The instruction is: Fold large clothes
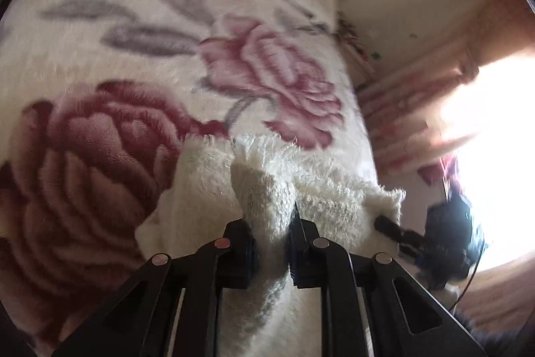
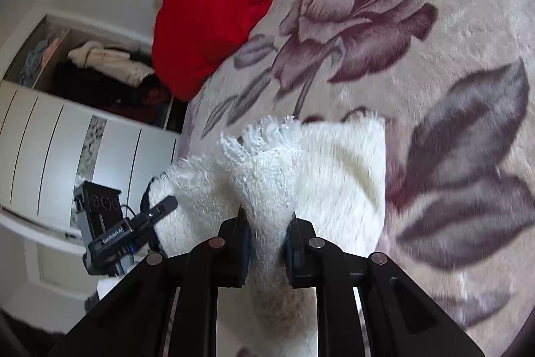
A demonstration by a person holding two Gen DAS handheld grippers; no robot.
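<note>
A white fluffy garment [image 1: 207,189] lies bunched on a floral bed blanket [image 1: 100,22]. In the left wrist view my left gripper [image 1: 271,223] is shut on a raised fold of it, with pile bulging out between the pads. To its right, my right gripper [image 1: 384,225] reaches into the garment's far corner. In the right wrist view my right gripper [image 2: 267,223] is shut on another thick fold of the same white garment [image 2: 334,163]. There my left gripper [image 2: 167,203] shows at the left, its tip in the fabric. The stretch of garment between the two grips sits gathered.
A red garment [image 2: 207,15] lies heaped at the head of the bed blanket [image 2: 434,22]. Beside the bed stands a white wardrobe [image 2: 67,139] with an open shelf of clothes [image 2: 100,69]. A glaring bright window [image 1: 495,139] is on the other side.
</note>
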